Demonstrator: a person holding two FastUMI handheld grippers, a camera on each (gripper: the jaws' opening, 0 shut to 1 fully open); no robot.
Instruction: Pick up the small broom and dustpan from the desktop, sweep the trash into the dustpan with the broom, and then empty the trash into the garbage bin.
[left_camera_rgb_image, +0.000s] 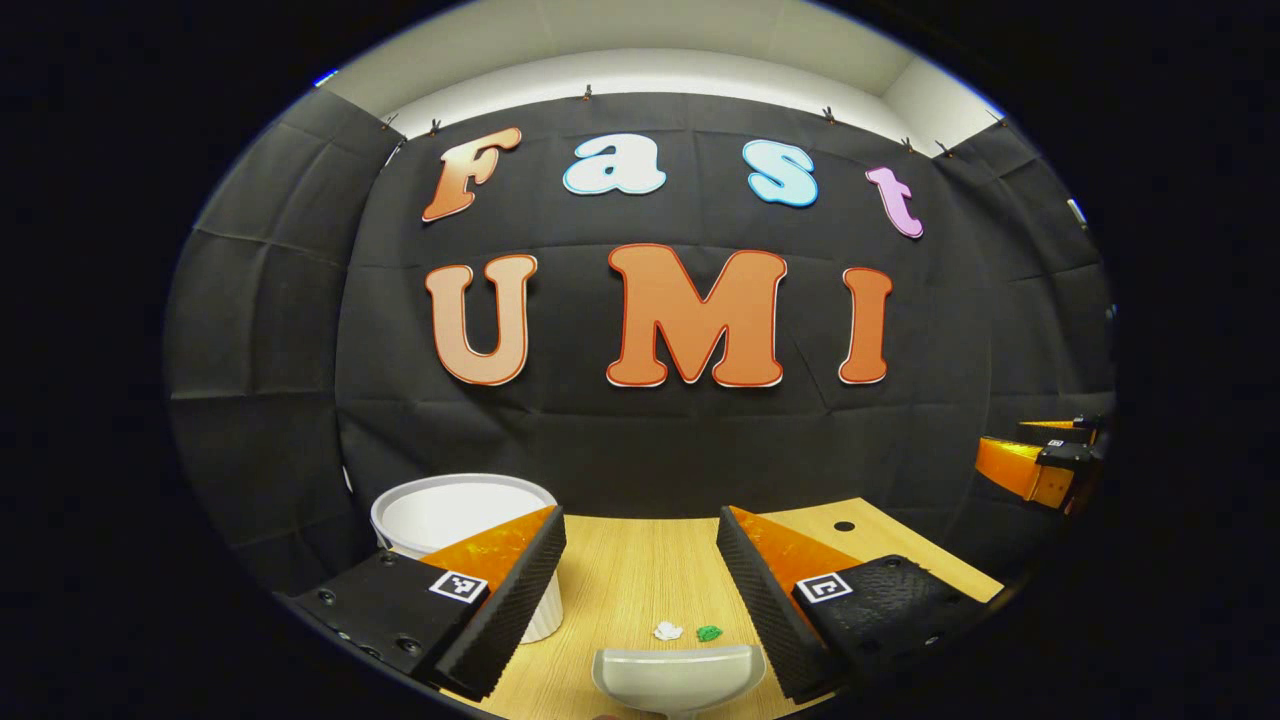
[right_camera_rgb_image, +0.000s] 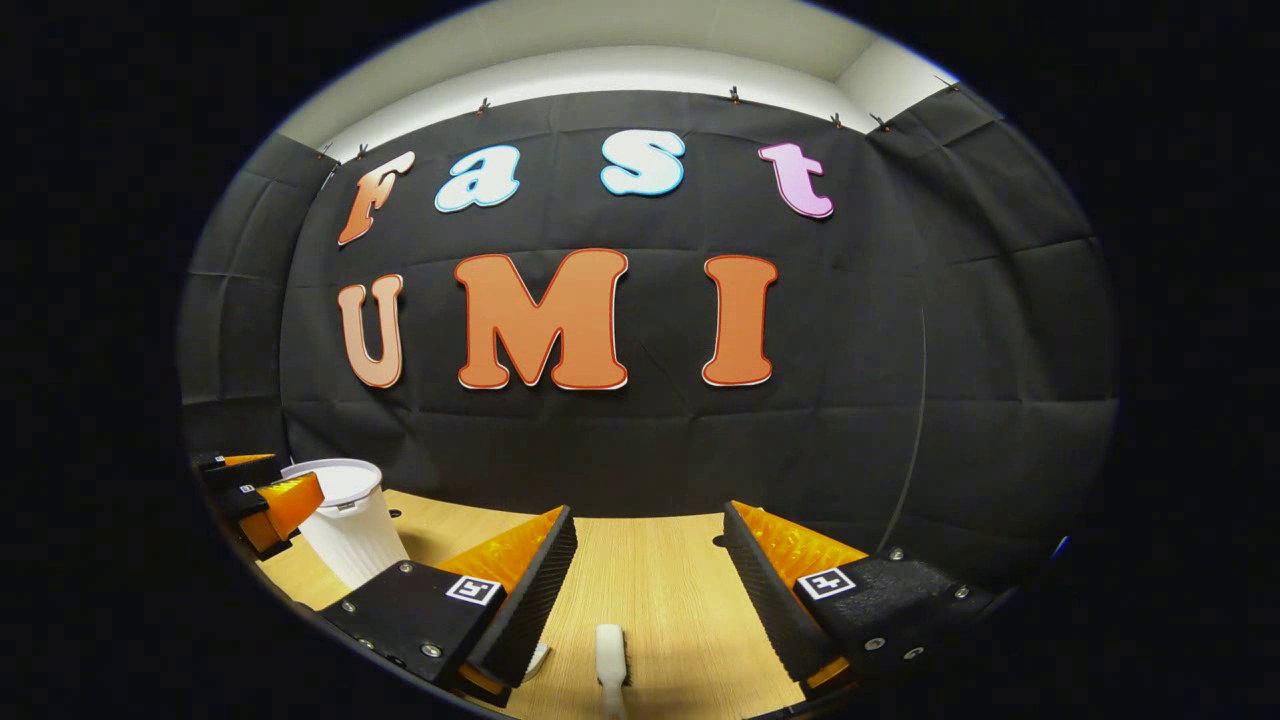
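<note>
My left tool (left_camera_rgb_image: 640, 590) stood wide, its fingers holding nothing, above the pale wood-grain counter (left_camera_rgb_image: 620, 580). Just below the gap lay the dustpan (left_camera_rgb_image: 678, 678), its open mouth facing away from me; right beyond its lip sat two scraps of trash, a white scrap (left_camera_rgb_image: 667, 631) and a green scrap (left_camera_rgb_image: 709, 633), side by side and nearly touching. The white ribbed garbage bin (left_camera_rgb_image: 455, 515) stood upright at the counter's far left, partly hidden behind my left finger. A round hole (left_camera_rgb_image: 844, 526) showed in the counter toward the far right.

My right tool (right_camera_rgb_image: 648, 590) was also wide and gripped nothing. Between its fingers, low down, the white broom (right_camera_rgb_image: 610, 655) lay on the counter, lengthwise toward me. In the right gripper view the bin (right_camera_rgb_image: 350, 525) stood at the left with the other tool hanging just in front of it.

Black cloth walled the booth on all sides, clipped along its top edge under a pale wall. The square markers on the fingers carried no writing I could read.
</note>
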